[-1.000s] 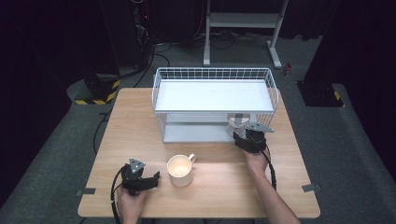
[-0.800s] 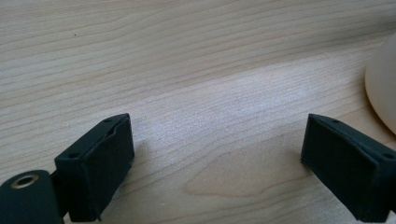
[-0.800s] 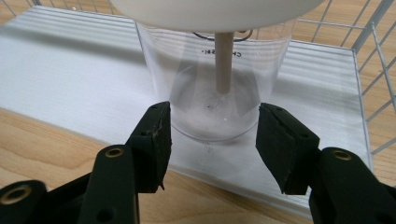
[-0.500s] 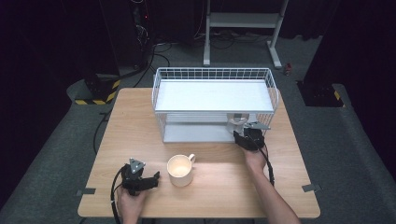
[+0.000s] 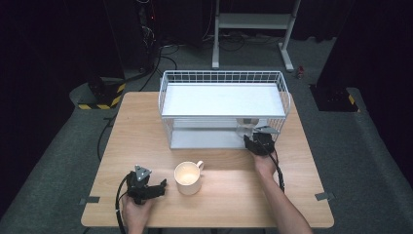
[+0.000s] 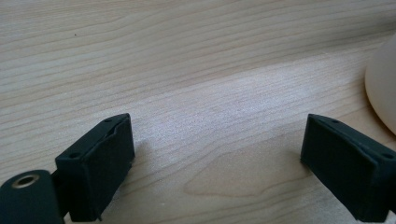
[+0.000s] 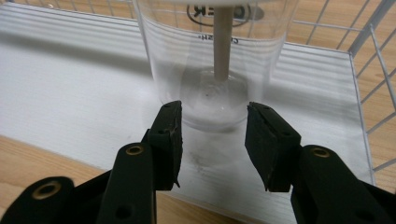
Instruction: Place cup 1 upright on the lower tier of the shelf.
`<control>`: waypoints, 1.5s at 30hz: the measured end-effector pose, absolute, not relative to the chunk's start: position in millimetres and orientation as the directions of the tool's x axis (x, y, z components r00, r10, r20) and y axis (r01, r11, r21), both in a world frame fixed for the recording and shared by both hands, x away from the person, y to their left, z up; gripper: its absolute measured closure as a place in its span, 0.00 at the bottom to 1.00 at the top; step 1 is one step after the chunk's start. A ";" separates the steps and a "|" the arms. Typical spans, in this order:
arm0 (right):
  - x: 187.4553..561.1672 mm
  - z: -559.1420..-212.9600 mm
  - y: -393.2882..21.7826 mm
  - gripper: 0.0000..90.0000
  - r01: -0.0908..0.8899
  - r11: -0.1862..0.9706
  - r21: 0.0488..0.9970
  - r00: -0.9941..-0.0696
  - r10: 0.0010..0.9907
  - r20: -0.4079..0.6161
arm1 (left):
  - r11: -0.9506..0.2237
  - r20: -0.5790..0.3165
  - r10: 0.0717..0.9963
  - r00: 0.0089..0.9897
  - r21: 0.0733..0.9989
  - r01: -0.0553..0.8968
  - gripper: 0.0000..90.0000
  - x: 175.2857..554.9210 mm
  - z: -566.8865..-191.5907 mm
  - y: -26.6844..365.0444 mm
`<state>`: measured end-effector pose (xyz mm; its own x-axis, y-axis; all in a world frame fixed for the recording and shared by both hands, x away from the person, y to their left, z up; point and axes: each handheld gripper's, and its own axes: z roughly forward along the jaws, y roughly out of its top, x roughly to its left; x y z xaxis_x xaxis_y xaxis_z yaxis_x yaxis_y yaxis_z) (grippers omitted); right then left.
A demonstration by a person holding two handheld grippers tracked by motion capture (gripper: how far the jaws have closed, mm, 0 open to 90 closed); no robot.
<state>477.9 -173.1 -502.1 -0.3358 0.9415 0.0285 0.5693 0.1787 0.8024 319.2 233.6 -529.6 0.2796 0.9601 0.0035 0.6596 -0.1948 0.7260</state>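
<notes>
The light wooden table carries everything here, its pale grain running crosswise in the left gripper view, and strips of grey tape mark its near corners. At about seven o'clock on the tabletop the left gripper lies low over bare wood with its jaws spread wide and nothing between them, pointing toward three o'clock at a cream mug just beside it, whose handle turns toward one o'clock. Farther off, at about four o'clock from the table's centre, the right gripper reaches into the lower tier of a white wire rack. Its jaws have just been closing and now sit on either side of the base of a clear plastic cup; whether the pads press it the frames leave unclear. The cup stands upright on the rack's ribbed white lower shelf, near its right-hand end; it is transparent, bears dark printed lettering and holds a pale straight stick. Beyond the table lie grey carpet, trailing cables, a yellow-and-black striped block at ten o'clock and a white metal stand at twelve, against darkness.
</notes>
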 end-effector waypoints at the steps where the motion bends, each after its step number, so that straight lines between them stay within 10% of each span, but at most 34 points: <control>1: 478.8 -503.0 -173.8 0.63 0.570 0.184 0.801 -0.337 0.941 0.023 | -0.195 0.004 0.960 0.280 0.726 0.660 0.11 319.2 -529.6 233.6; 45: 450.9 -484.7 -198.1 0.44 0.544 0.152 0.825 -0.424 0.898 0.115 | -0.196 0.006 0.960 0.279 0.727 0.659 0.12 319.2 -529.6 233.4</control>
